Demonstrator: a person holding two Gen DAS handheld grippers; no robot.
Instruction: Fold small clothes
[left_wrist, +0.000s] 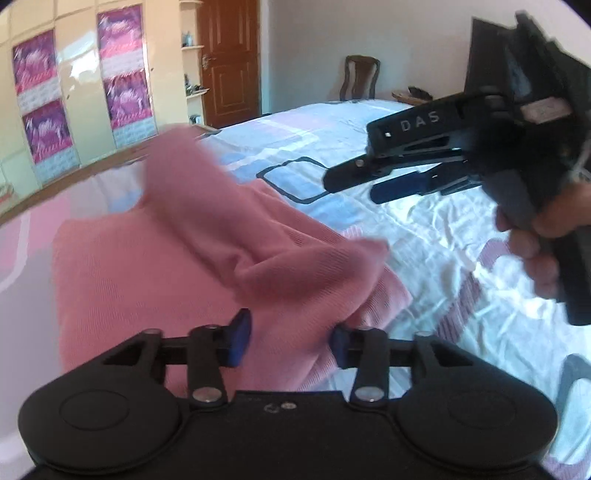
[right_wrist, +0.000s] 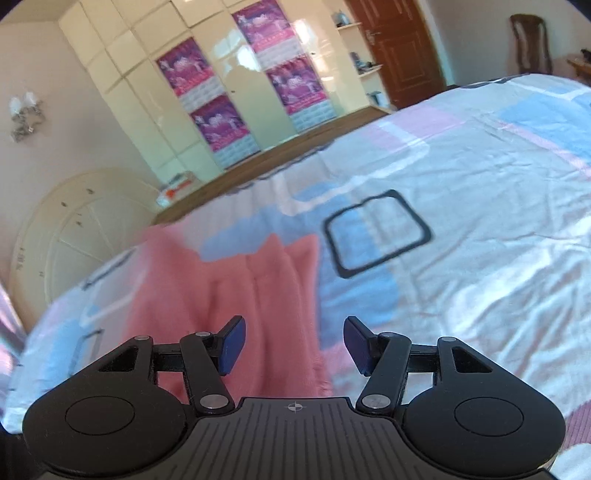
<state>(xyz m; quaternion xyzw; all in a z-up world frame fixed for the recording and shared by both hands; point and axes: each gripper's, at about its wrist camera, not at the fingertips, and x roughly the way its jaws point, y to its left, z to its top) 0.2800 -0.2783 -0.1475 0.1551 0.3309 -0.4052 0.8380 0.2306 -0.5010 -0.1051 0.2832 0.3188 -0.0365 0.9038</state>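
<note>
Fold step: my left hand-held gripper spread, soft pink knit garment between pads on patchwork-sheeted bed, unpinched. Right hand-held gripper spread, empty. Next: smooth flap flat.

Bright daylight all round; glare on my view's wardrobe doors and bedsheet. Pink cloth motion-smeared. Fisheye bends edges, corners dark.
</note>
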